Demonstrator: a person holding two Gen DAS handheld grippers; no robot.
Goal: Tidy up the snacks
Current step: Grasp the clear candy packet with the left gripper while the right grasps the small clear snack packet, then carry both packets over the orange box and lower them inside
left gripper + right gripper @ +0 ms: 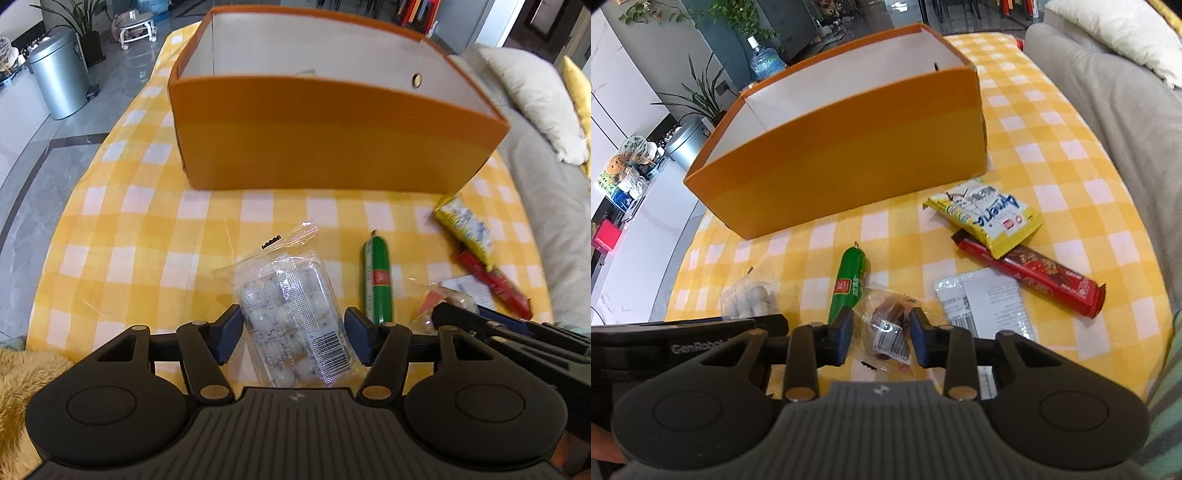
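Note:
An open orange box (317, 136) with a white inside stands at the back of the yellow checked tablecloth (147, 221); it also shows in the right wrist view (849, 158). My left gripper (291, 332) is closed around a clear pack of white round candies (291, 317). My right gripper (881, 332) is closed around a small clear packet with a dark red snack (890, 328). A green sausage stick (849, 284) lies between them. A yellow snack bag (986, 218), a red bar (1038, 280) and a white sachet (990, 306) lie to the right.
A grey sofa (1108, 110) with a cream cushion (535, 96) runs along the right of the table. A metal bin (59, 77) and potted plants (701, 92) stand on the floor to the left. The table edge curves close on the left.

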